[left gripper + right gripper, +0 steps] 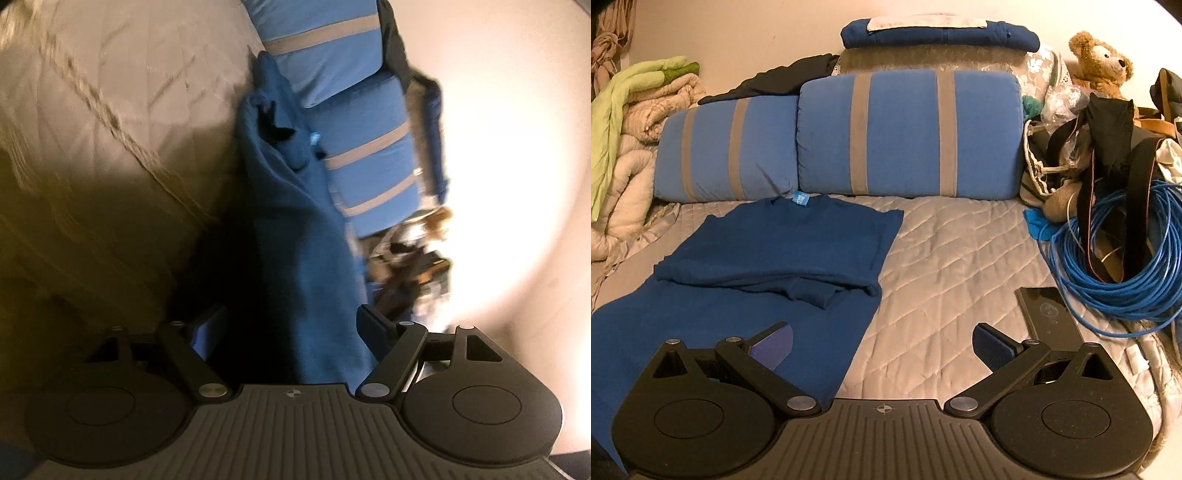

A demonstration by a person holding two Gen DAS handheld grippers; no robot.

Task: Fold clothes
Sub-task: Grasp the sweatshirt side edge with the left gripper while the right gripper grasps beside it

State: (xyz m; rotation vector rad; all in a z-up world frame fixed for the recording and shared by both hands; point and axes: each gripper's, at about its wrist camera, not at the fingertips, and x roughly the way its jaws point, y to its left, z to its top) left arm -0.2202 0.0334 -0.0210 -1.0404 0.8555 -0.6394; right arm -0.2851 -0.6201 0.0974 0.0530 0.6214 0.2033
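Observation:
A dark blue shirt point(783, 254) lies on the grey quilted bed point(942, 266), its top part folded over, a light blue neck label toward the pillows. My right gripper point(882, 350) is open and empty, low over the bed, its left finger above the shirt's lower right edge. In the left wrist view, tilted and blurred, the blue shirt point(295, 240) runs up between the fingers of my left gripper point(295, 332). The jaws stand wide apart around the cloth; whether they pinch it does not show.
Two blue pillows with grey stripes point(908, 136) line the head of the bed. A coil of blue cable point(1115, 266), bags and a teddy bear point(1100, 62) crowd the right side. A black phone point(1049, 314) lies near my right finger. Bedding point(624, 147) is heaped at left.

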